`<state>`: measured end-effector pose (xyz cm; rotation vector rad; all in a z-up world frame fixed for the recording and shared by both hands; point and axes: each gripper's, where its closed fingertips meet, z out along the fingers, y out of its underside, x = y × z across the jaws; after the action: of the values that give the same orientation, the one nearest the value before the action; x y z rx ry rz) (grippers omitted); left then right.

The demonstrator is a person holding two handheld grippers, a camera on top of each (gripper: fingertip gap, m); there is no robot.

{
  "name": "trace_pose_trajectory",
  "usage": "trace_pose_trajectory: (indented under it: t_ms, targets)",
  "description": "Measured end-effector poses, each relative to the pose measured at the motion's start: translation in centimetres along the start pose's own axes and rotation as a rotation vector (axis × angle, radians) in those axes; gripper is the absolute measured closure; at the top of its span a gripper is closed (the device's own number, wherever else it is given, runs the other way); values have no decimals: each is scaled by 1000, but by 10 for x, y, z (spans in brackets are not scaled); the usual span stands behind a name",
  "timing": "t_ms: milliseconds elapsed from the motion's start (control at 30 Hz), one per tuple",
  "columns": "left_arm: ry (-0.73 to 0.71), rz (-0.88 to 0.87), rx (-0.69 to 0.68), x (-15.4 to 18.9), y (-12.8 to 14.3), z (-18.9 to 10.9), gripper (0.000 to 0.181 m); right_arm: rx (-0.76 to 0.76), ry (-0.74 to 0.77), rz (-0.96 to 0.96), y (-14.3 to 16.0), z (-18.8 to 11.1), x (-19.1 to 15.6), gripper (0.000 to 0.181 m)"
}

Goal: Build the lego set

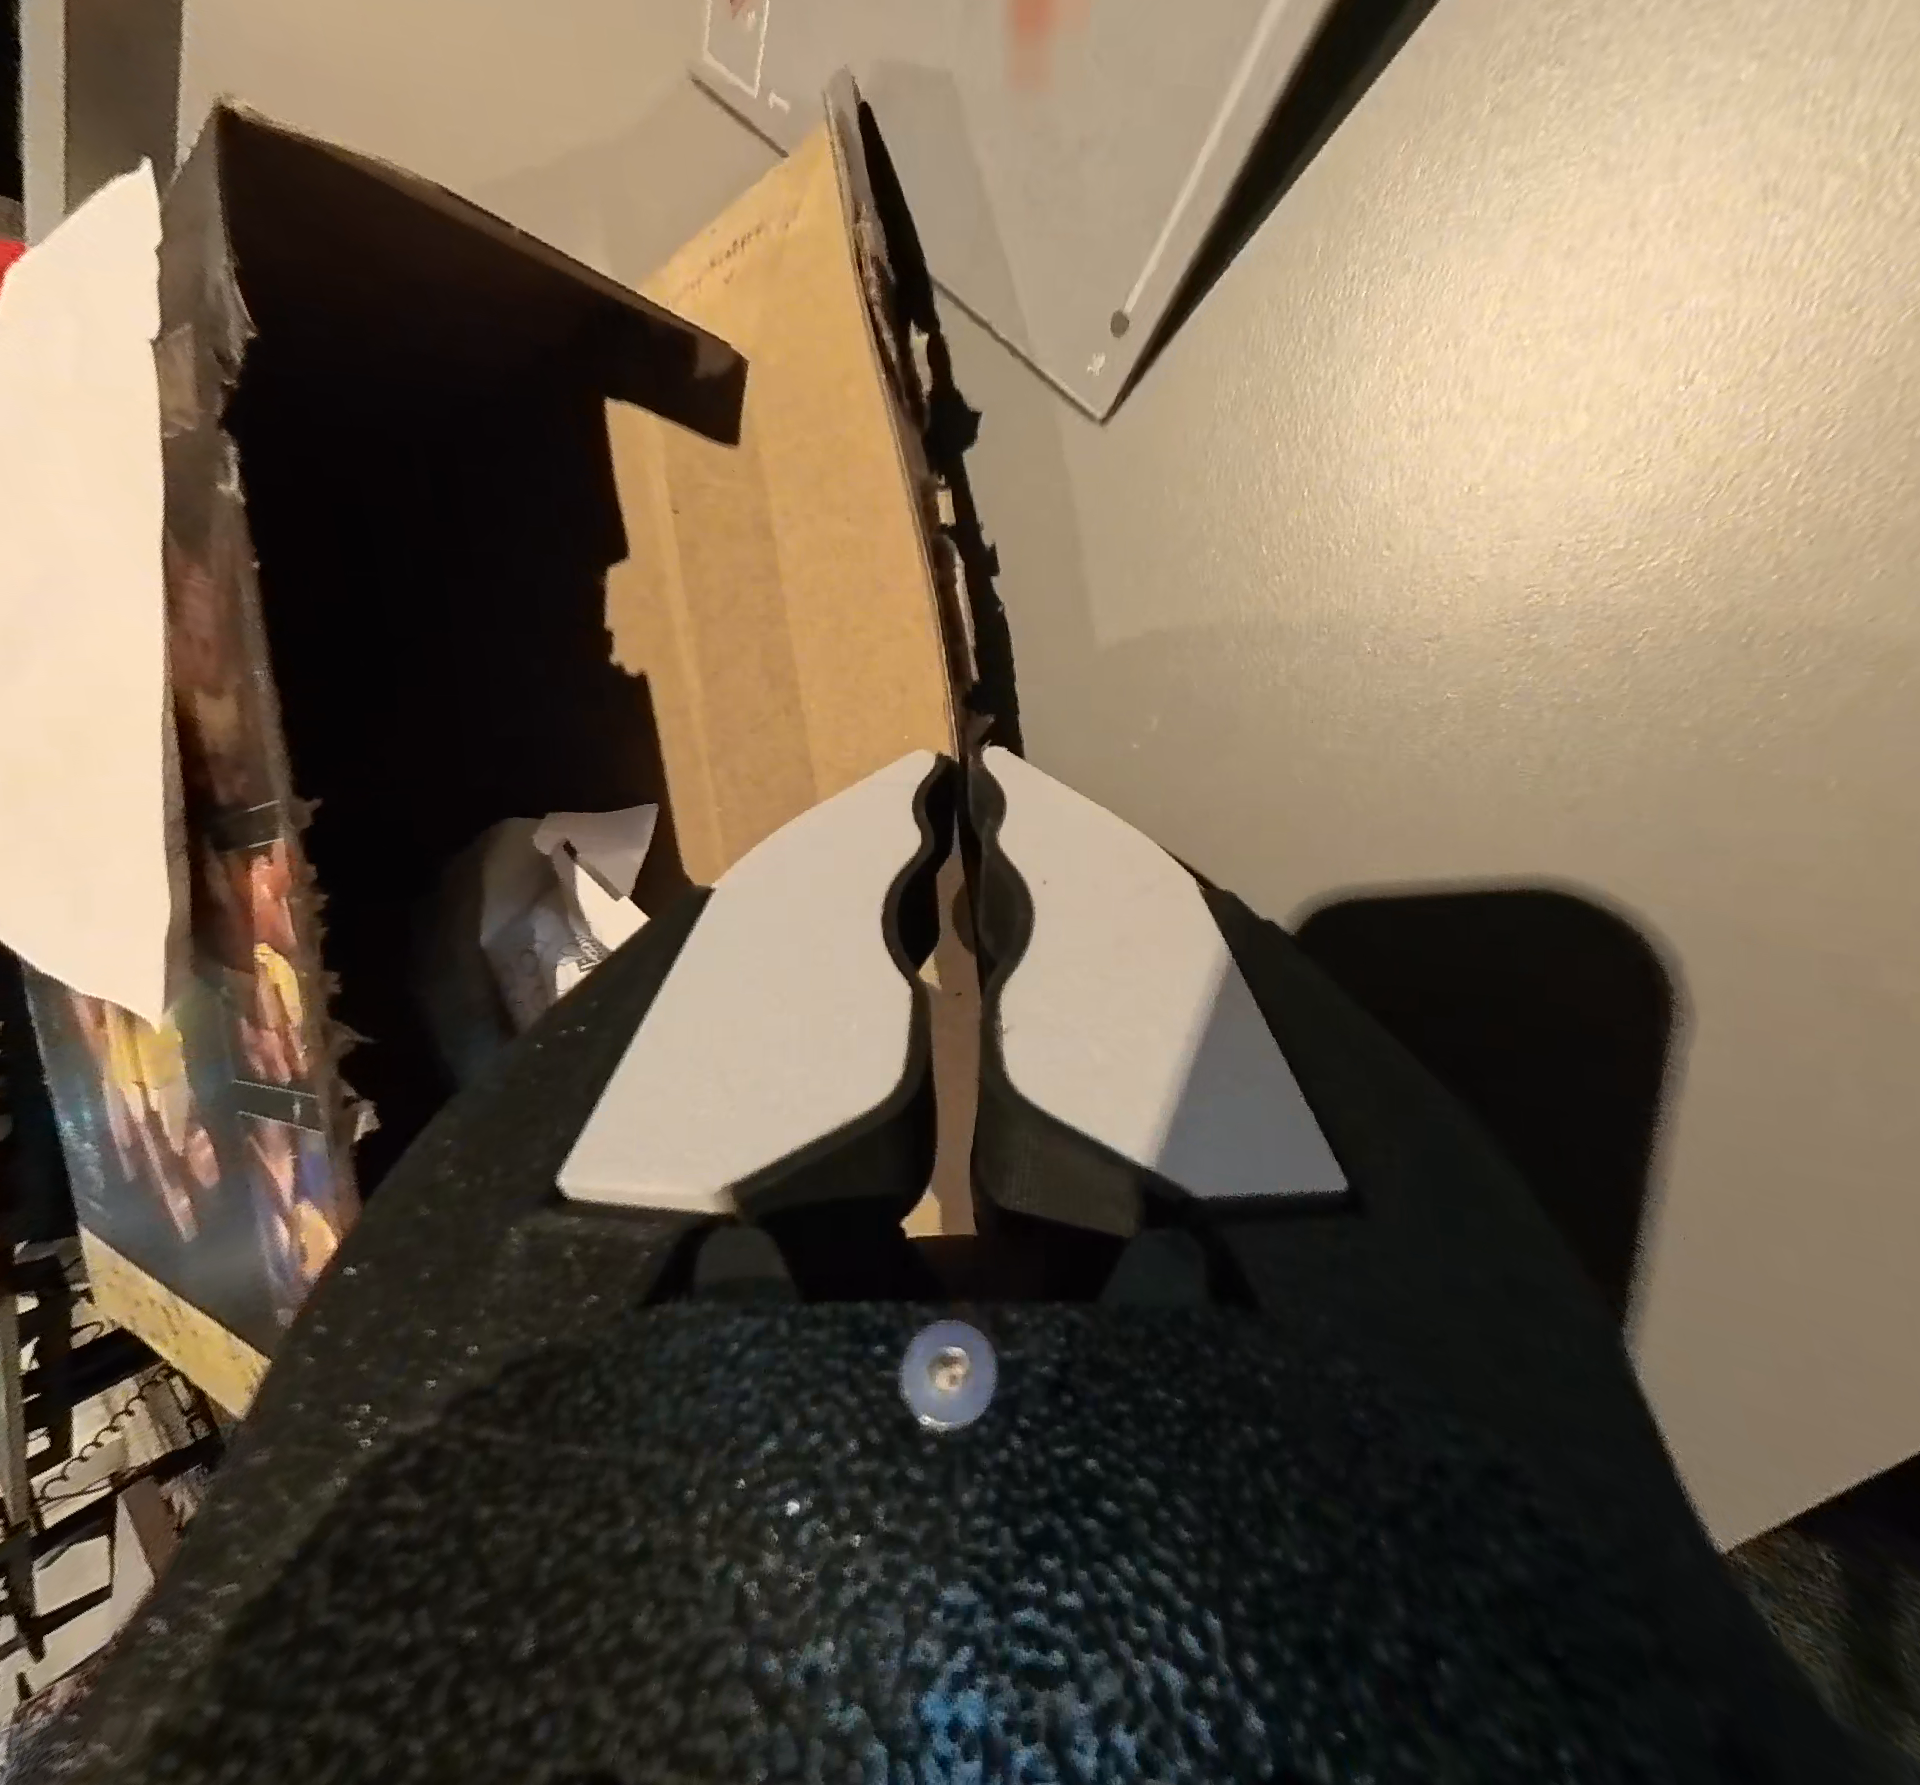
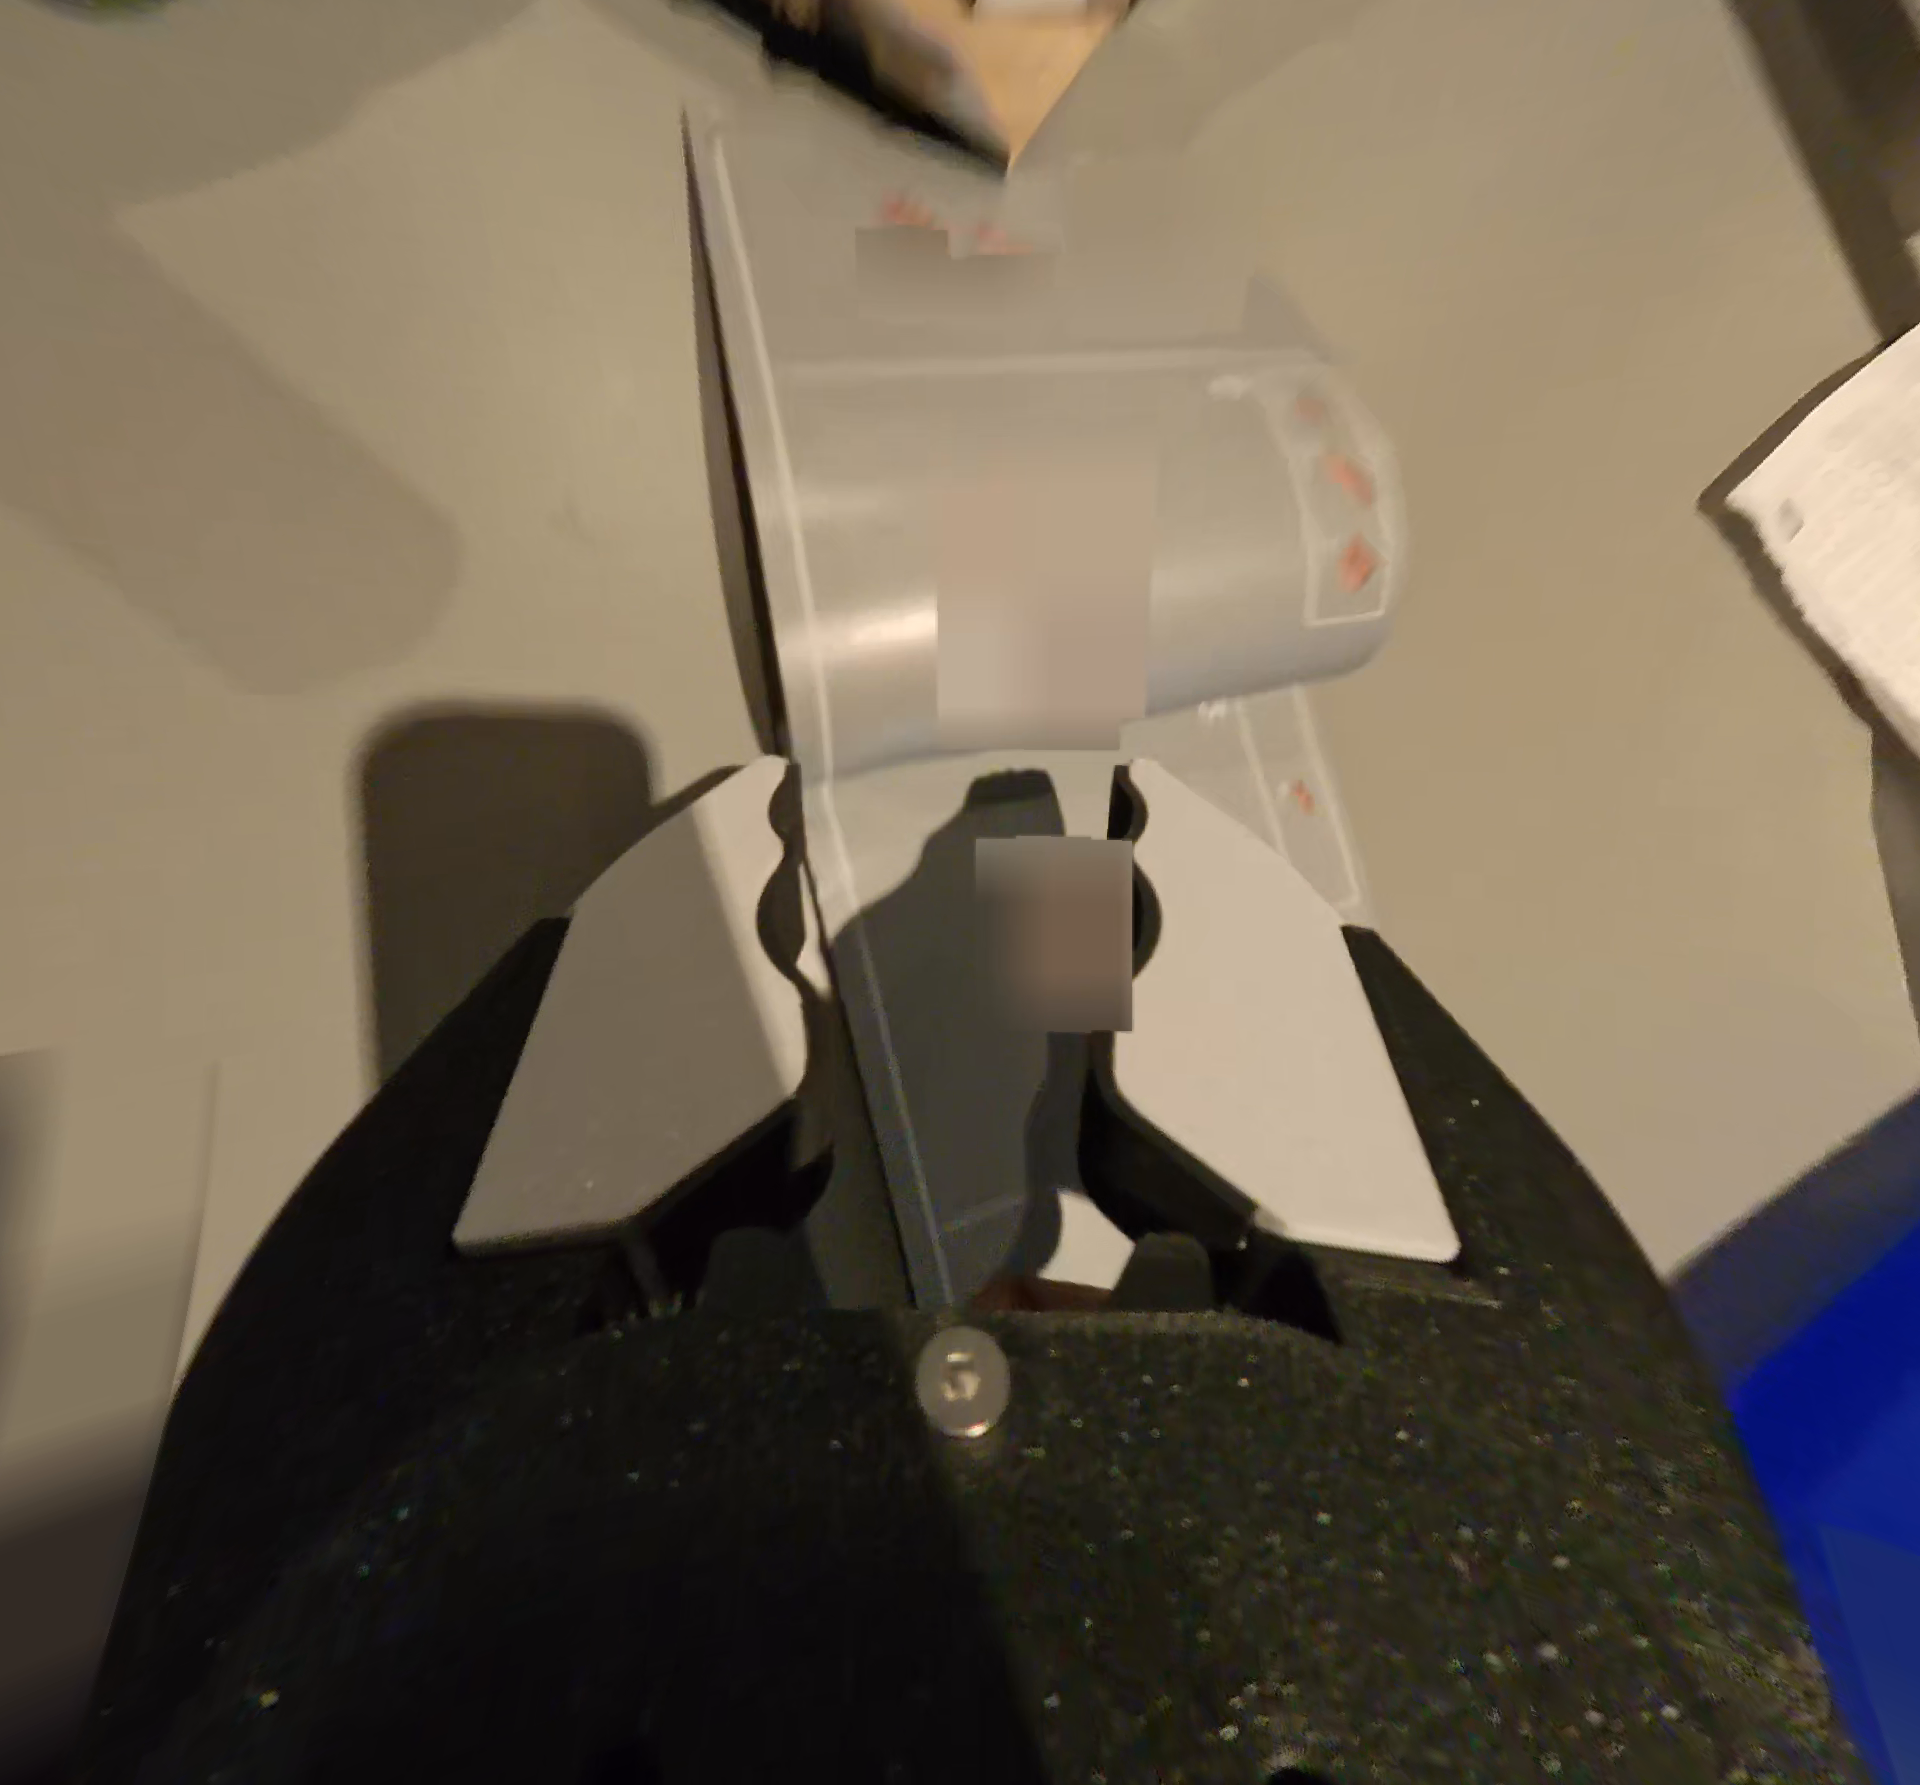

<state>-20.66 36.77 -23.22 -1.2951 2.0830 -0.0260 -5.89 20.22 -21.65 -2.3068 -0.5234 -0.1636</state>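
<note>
My left gripper (image 1: 961, 779) is clamped on the flap (image 1: 800, 509) of the torn-open lego box (image 1: 436, 530); bags (image 1: 561, 894) lie inside. My right gripper (image 2: 951, 779) is spread wide, empty, over a clear sheet (image 2: 997, 530). I'd hold the flap steady and reach in slowly. Pale grey worktop (image 1: 1507, 488), dim room.

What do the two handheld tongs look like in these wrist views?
Both match. The left tongs have a black body with a pebbled, speckled finish, one silver screw at top centre, and two pale grey angular fingers with wavy, scalloped inner edges backed by black. The right tongs show the same black grainy body, screw and grey fingers. No cables, sleeves or markings are visible.
</note>
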Motion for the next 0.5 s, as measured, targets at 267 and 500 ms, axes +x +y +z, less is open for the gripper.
trace_pose_trajectory:
  t_ms: [267, 500]
  targets:
    - [-5, -14, 15, -1, 0, -1, 179, -99, 0, -24, 19, 3, -4, 112]
    - [-23, -54, 37, -8, 1, -2, 180, -66, -109, -63, 10, 16, -1, 120]
